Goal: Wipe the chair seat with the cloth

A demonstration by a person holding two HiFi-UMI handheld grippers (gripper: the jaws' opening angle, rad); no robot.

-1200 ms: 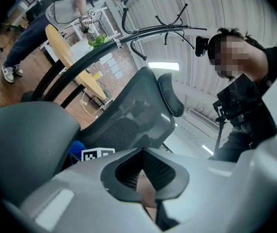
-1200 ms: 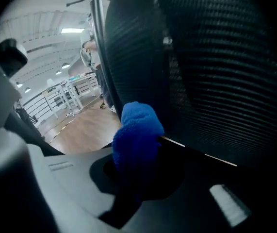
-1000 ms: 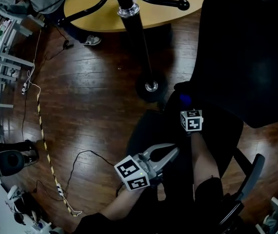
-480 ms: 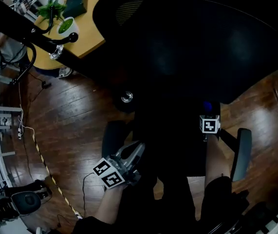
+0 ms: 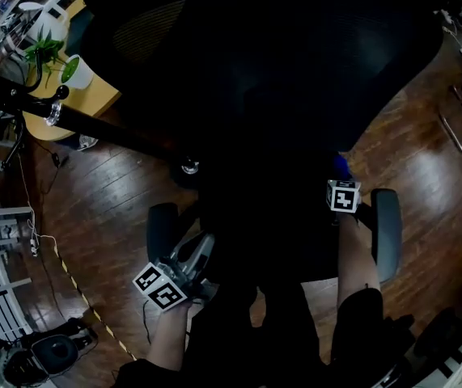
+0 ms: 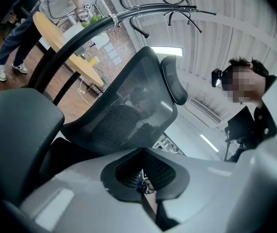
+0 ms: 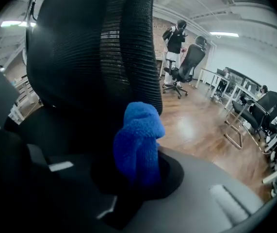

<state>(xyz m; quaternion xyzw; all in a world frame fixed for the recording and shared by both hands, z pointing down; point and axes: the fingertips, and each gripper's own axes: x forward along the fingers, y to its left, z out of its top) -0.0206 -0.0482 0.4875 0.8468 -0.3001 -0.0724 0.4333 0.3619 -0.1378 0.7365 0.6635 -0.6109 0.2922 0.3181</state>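
Right gripper (image 7: 139, 171): jaws pinched on the fluffy blue cloth (image 7: 137, 142), near the black mesh backrest (image 7: 80, 47).
Left gripper (image 6: 141, 191): jaws pressed together, nothing held.
Black padded chair seat (image 5: 283, 233): the cloth is best pressed flat and drawn across in overlapping strokes.

Left gripper (image 5: 201, 249) lies beside the left armrest (image 5: 162, 226) of the chair (image 5: 295, 71); right gripper (image 5: 342, 186), cloth (image 7: 137, 144) in it, beside the right armrest (image 5: 386, 231); counter (image 5: 95, 103) stands behind-left.
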